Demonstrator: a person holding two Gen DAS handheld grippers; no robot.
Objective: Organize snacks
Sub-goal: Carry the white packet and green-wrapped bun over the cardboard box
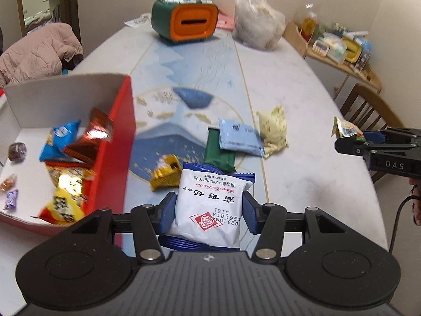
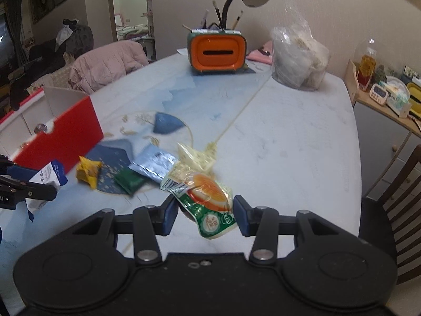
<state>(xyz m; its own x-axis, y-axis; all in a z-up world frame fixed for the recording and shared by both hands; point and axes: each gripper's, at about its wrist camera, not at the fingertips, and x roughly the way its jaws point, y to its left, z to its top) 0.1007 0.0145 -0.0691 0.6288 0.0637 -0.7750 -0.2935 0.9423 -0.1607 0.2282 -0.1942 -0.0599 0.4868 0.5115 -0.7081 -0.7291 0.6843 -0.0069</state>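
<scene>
Left gripper (image 1: 209, 210) is clamped on a white-and-blue foil snack packet (image 1: 210, 205); right gripper (image 2: 202, 214) is closed on a green-and-orange plastic pouch (image 2: 208, 202), both lifted off the bench (image 2: 289, 144). Packets should be carried over the wall of the red-sided cardboard box (image 1: 115, 142) at left before release. Green, pale-blue, yellow and gold wrappers (image 1: 236, 139) are left loose between the grippers and box; low passes should be avoided.
</scene>
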